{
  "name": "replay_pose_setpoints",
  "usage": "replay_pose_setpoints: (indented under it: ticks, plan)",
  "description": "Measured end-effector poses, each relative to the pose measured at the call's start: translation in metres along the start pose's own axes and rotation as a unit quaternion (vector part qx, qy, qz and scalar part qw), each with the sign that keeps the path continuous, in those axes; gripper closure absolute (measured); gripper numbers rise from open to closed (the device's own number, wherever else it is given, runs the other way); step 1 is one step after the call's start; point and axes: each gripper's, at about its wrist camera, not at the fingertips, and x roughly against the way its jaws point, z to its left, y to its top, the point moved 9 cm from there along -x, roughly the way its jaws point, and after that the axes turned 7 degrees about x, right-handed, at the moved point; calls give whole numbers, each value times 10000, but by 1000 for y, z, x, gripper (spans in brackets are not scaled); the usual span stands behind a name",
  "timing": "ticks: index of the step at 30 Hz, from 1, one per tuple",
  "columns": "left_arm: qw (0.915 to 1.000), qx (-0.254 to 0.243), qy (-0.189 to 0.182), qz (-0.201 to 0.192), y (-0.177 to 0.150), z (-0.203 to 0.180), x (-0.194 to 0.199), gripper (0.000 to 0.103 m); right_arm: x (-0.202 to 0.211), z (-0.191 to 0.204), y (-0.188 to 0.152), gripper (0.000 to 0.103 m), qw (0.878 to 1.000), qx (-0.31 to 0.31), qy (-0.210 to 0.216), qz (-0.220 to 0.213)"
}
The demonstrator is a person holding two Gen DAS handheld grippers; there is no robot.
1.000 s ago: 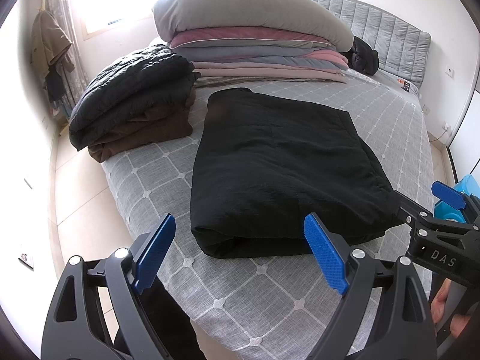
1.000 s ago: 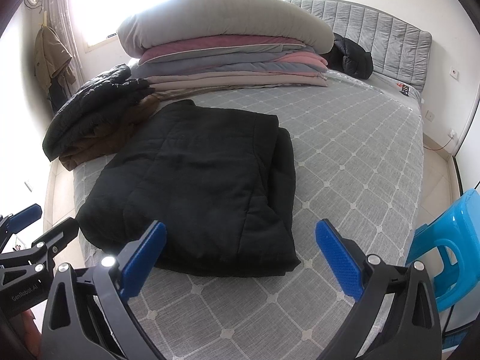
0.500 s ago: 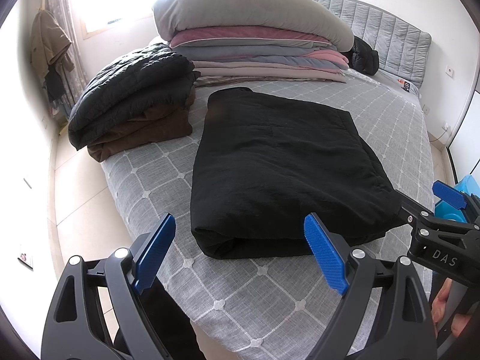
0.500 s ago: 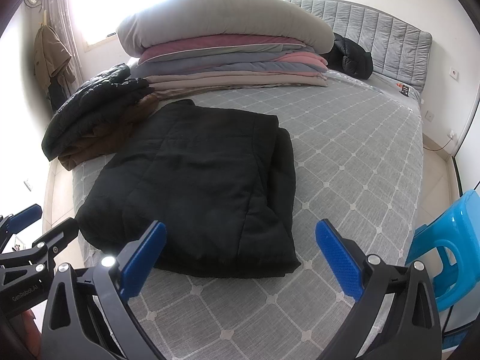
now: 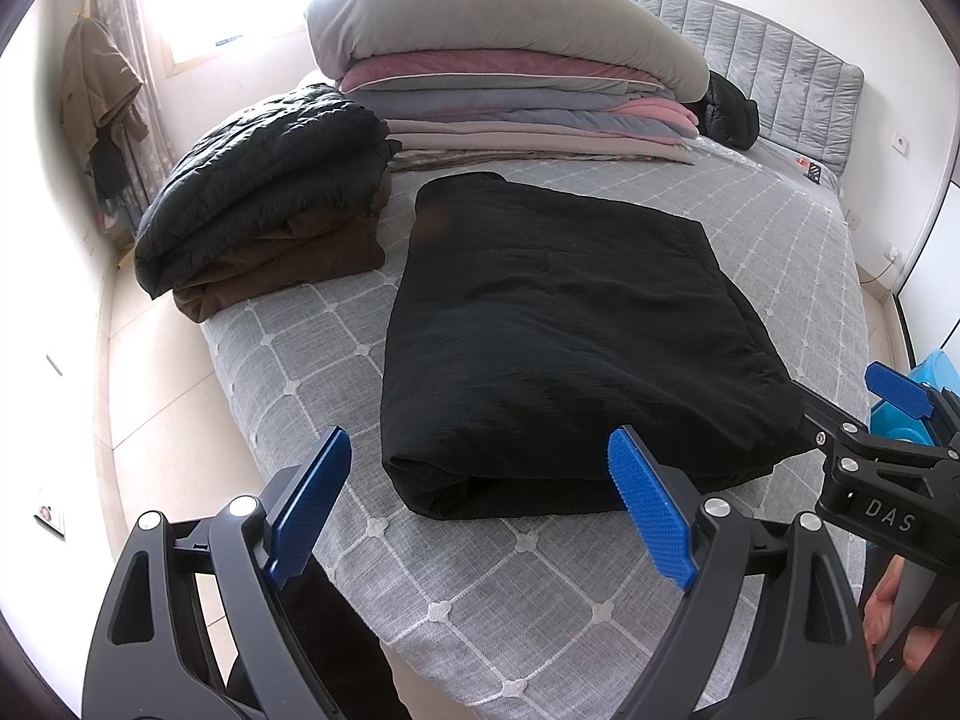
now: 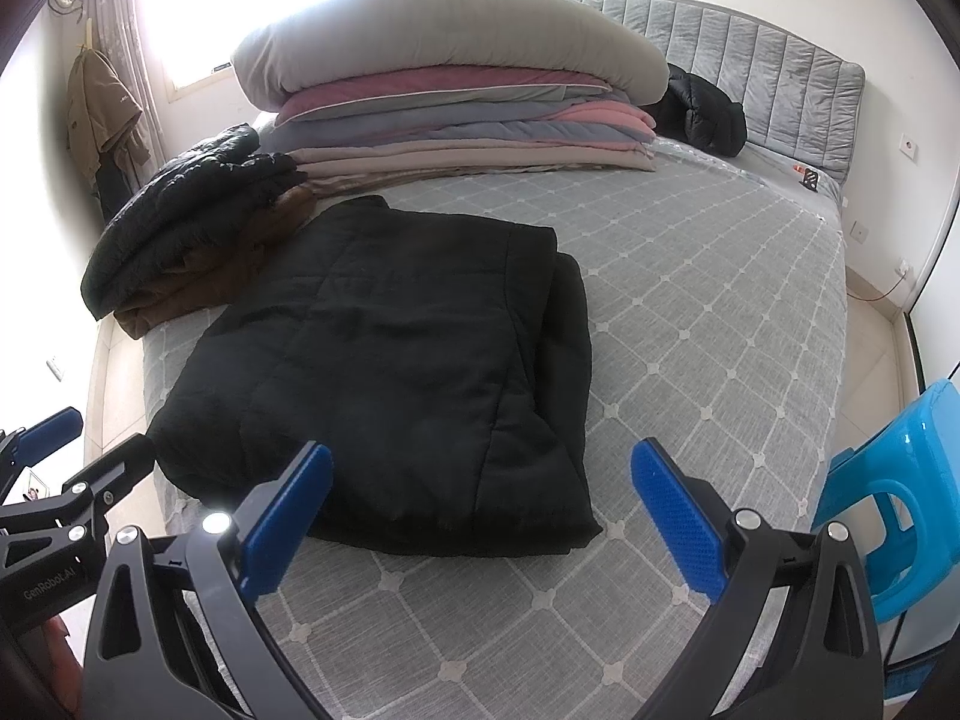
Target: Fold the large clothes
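Grey bed [image 5: 336, 360], folded black coat [image 5: 558, 324]

You are facing a bed [image 5: 516, 594] covered with a grey sheet patterned in a white diamond grid, with a padded grey headboard [image 5: 780, 66] at the far end. A folded black jacket [image 5: 558, 354] lies flat on the sheet near the foot, its thick folded edge toward you. To its left, at the bed's edge, a folded black quilted coat [image 5: 264, 180] sits on a folded brown garment [image 5: 288, 264], which rests on the sheet. Behind them a stack of folded bedding [image 5: 516, 114] in pink, grey and beige lies on the bed, topped by a grey duvet [image 5: 498, 18]. A crumpled black puffer jacket [image 6: 702, 114] lies by the headboard.
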Motion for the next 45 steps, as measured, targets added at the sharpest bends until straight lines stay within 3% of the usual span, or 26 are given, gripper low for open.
replay_pose_setpoints:
  ticks: [22, 31, 33, 40, 45]
  plan:
    - [9998, -135, 83, 146, -1, 1, -17, 19, -10, -17, 3, 7, 9999, 89, 105, 47]
    - [9994, -351, -23, 1, 2, -11, -16, 11, -17, -24, 3, 7, 9997, 53, 188, 126]
    - [9994, -335, -26, -78, 2, -11, -15, 7, -17, -24, 3, 7, 9997, 48, 199, 132]
    - [9992, -212, -124, -313, 6, -10, -10, 7, -20, -28, 1, 7, 9995, 8, 254, 165]
    - [9961, 127, -124, -868, 16, -1, 8, 7, -21, -35, -2, 7, 9994, -63, 275, 176]
